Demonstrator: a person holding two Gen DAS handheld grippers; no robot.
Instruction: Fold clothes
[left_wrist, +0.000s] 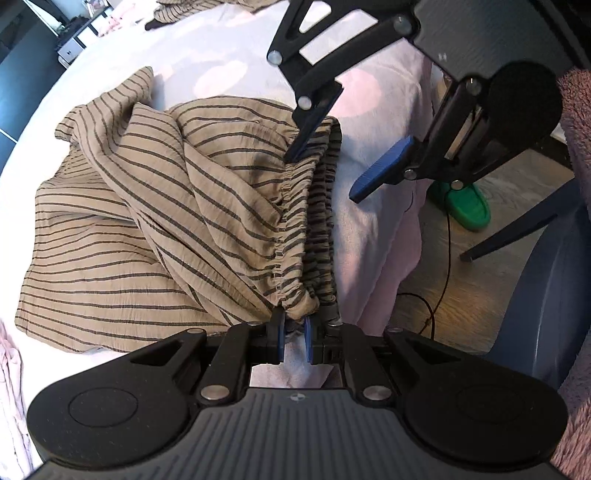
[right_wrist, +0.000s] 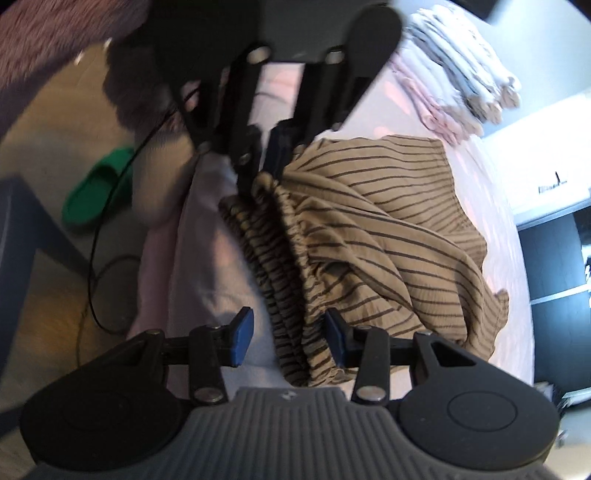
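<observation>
Striped trousers (left_wrist: 155, 206) heaped mid-bed. Left gripper (left_wrist: 294, 334) pinches waistband corner at 6 o'clock; right gripper (right_wrist: 286, 341) half-wide, waistband between jaws, ungripped. Risk: lifting now drags cloth one-sided, bunching it.

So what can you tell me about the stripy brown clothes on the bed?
The striped garment is thin, crinkly tan fabric with dark narrow stripes and a gathered elastic waistband. It lies rumpled, not yet folded, near the edge of the bed, on a pale pink sheet. The left gripper is shut on one end of the waistband. The right gripper has open jaws around the other end; one blue pad touches the cloth, the other stands clear.
</observation>
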